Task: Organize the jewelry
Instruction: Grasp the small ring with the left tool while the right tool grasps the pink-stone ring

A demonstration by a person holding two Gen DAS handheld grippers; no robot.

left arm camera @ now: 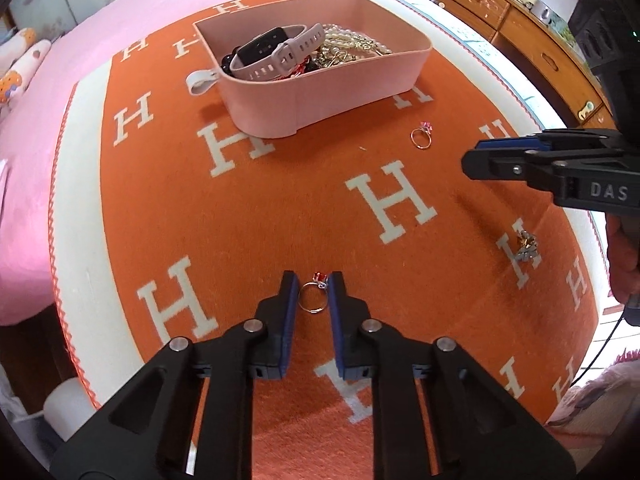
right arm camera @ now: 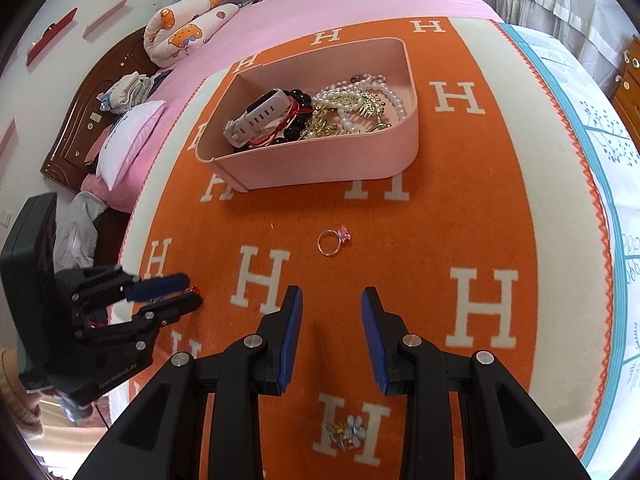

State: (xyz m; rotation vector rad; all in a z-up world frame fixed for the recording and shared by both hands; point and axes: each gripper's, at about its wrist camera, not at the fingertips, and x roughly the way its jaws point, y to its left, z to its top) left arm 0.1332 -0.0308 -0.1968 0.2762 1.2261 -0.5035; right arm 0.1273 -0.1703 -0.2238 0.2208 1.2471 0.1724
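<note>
A silver ring with a red stone (left arm camera: 311, 300) lies on the orange blanket (left arm camera: 280, 208) between the blue pads of my left gripper (left arm camera: 313, 280), which is shut on it. In the right wrist view, the left gripper (right arm camera: 192, 290) shows at the left with the red stone at its tips. My right gripper (right arm camera: 330, 300) stands open and holds nothing, hovering over the blanket. A silver and gold flower piece (right arm camera: 346, 432) lies below it, nearer the camera. A thin ring with a pink stone (right arm camera: 332, 242) lies ahead, in front of the pink tray (right arm camera: 320, 160).
The tray (left arm camera: 320, 84) holds a watch with a pale strap (left arm camera: 276, 54), pearl strands (left arm camera: 352, 40), dark beads and gold pieces. The blanket covers a pink bed. Pillows (right arm camera: 180, 36) lie at the bed's head, and a wooden dresser (left arm camera: 520, 28) stands beside it.
</note>
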